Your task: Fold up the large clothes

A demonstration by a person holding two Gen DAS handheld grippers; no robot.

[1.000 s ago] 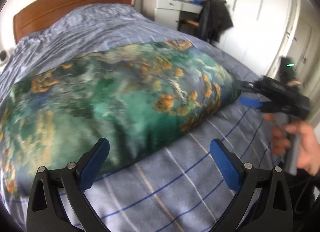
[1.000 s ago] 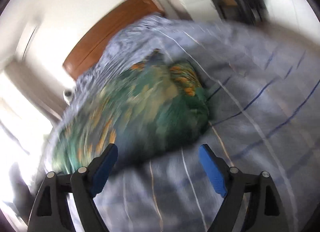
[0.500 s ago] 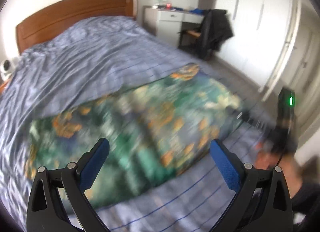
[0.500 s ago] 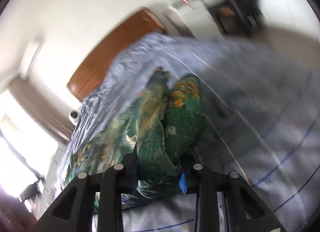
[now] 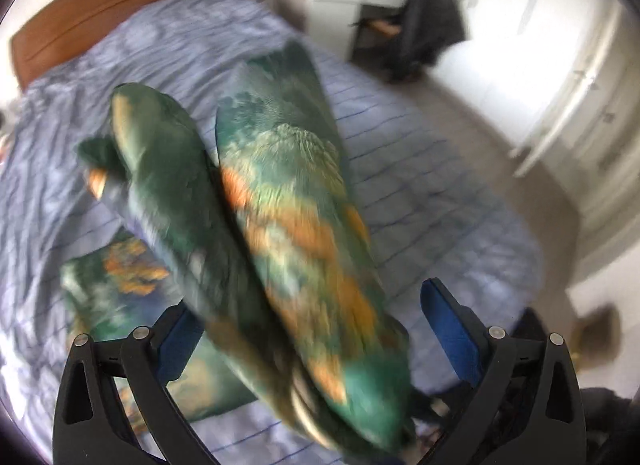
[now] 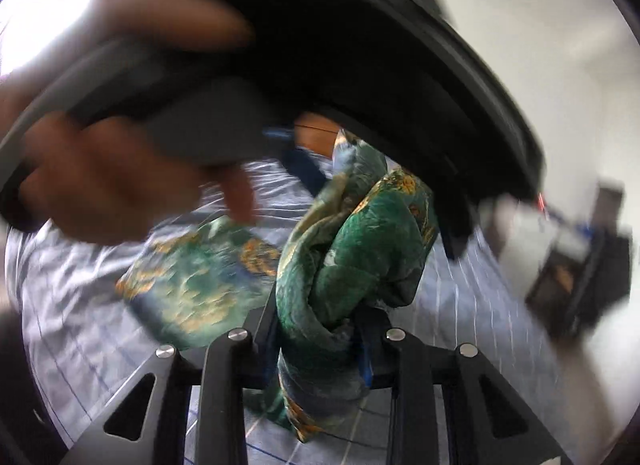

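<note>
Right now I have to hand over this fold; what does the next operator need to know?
Right tool: shut on a bunched edge of the green floral garment, lifted off the bed.
Left tool: open; the raised cloth hangs between its pads, not gripped.
The rest of the garment lies on the striped bedspread.
Done: one edge picked up.
Left: grip with the left tool, carry over, lay flat, smooth.

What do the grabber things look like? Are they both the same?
Yes, they match. The left gripper and the right gripper each have two black plastic arms with triangle-shaped cut-outs and round silver bolts. Bright blue pads line the inside of the fingers. The left hand shows, blurred, around a grey handle; no sleeve is visible.
</note>
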